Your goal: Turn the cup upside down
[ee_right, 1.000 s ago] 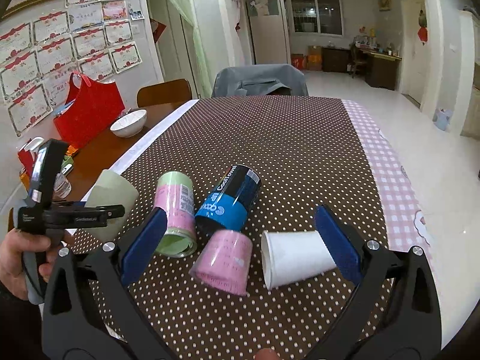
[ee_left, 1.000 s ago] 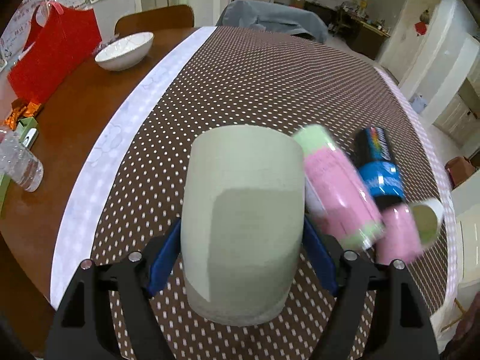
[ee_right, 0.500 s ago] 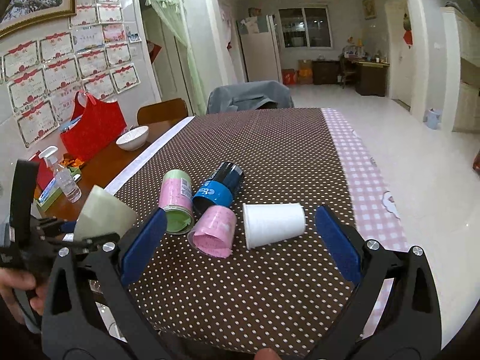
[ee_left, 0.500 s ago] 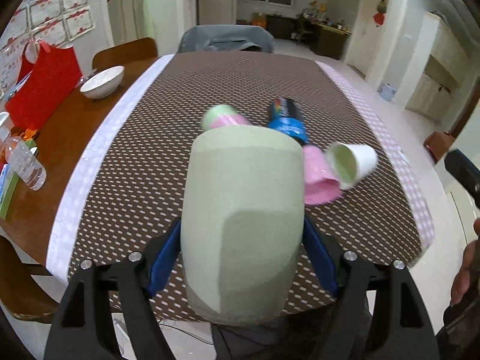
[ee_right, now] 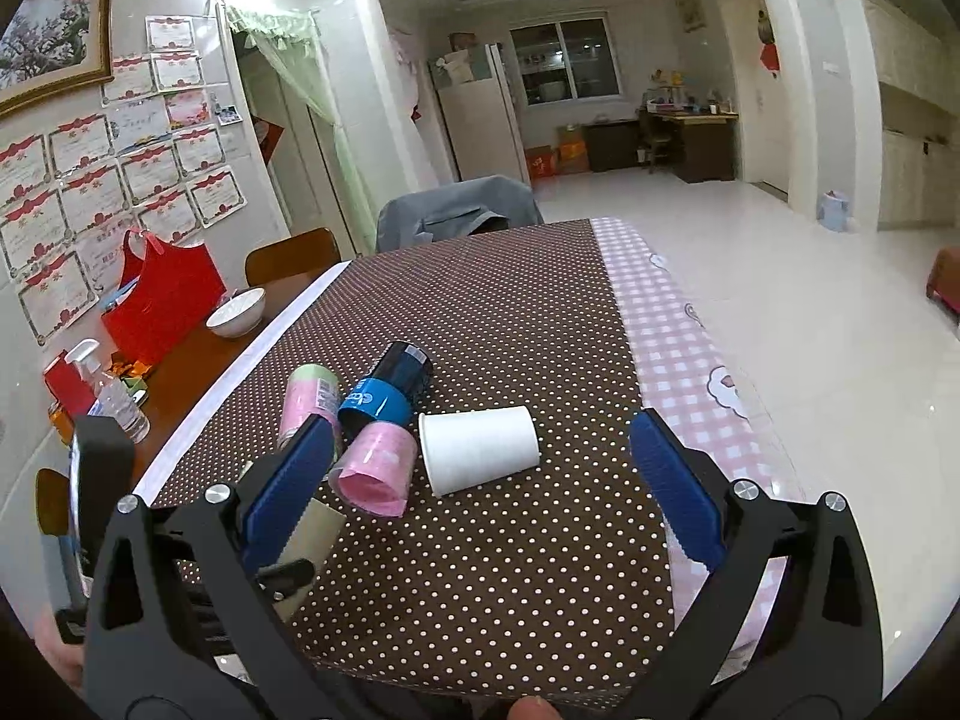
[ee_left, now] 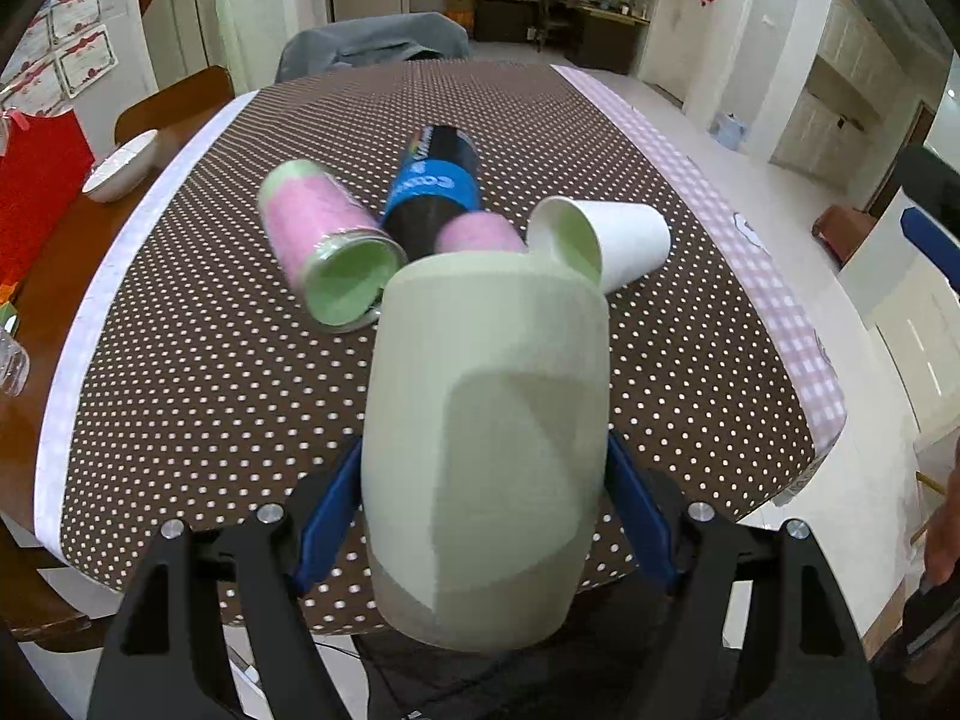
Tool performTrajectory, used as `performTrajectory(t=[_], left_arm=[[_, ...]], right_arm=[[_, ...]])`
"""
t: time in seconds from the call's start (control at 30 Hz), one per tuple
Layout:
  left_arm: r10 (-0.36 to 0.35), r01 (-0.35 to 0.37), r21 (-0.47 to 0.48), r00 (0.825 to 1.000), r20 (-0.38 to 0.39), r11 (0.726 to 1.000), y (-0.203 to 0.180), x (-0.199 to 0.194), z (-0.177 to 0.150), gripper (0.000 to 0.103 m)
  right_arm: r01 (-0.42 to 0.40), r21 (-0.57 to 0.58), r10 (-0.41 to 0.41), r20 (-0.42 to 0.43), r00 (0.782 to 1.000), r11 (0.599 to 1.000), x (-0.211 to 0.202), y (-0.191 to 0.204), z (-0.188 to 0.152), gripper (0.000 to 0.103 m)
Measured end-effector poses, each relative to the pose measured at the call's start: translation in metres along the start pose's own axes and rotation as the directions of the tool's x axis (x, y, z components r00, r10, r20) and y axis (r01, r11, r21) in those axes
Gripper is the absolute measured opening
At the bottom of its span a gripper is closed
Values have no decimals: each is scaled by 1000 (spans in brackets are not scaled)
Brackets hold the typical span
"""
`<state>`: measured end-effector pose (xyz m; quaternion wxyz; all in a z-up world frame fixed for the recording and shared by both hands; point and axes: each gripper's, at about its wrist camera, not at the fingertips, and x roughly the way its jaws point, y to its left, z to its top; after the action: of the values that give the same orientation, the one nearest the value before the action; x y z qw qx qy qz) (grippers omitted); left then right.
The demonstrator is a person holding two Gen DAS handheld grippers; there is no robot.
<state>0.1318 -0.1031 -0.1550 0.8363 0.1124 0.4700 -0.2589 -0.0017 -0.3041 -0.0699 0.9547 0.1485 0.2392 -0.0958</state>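
My left gripper (ee_left: 483, 498) is shut on a pale green cup (ee_left: 486, 438), held in the air near the table's front edge with its closed end pointing away. The cup also shows low left in the right wrist view (ee_right: 312, 534), behind my finger. My right gripper (ee_right: 480, 480) is open and empty, held above the front of the table, framing the cups that lie there. A white paper cup (ee_right: 480, 447) lies on its side, mouth to the left; it also shows in the left wrist view (ee_left: 606, 240).
A pink cup (ee_right: 375, 468), a blue and black can (ee_right: 387, 390) and a pink and green can (ee_right: 309, 402) lie on the dotted brown tablecloth (ee_right: 510, 324). A white bowl (ee_right: 235, 312), red bag (ee_right: 159, 306) and bottle (ee_right: 114, 396) stand at left.
Both grippers have pulled back and up from the table. The left gripper has swung right with the green cup, so the lying cups now show straight ahead. The right gripper stays open.
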Motion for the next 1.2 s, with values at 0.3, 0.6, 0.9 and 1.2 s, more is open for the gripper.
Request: performTrajectory(t=[0.3, 0.6, 0.9, 1.2], left_arm=[[21, -21, 19, 999, -44, 1000, -4, 28, 1, 77], [60, -62, 56, 998, 22, 997, -4, 13, 1, 78], [86, -90, 29, 990, 114, 995, -5, -24, -1, 78], [132, -132, -15, 968, 214, 991, 6, -70, -1, 78]], right_arm=[[4, -1, -4, -5, 1000, 1000, 0, -1, -3, 97], [-11, -6, 11, -13, 1000, 1000, 2, 4, -3, 97], [-31, -7, 30, -8, 1000, 1000, -1, 7, 0, 97], [-89, 4, 89, -8, 996, 996, -3, 14, 3, 97]])
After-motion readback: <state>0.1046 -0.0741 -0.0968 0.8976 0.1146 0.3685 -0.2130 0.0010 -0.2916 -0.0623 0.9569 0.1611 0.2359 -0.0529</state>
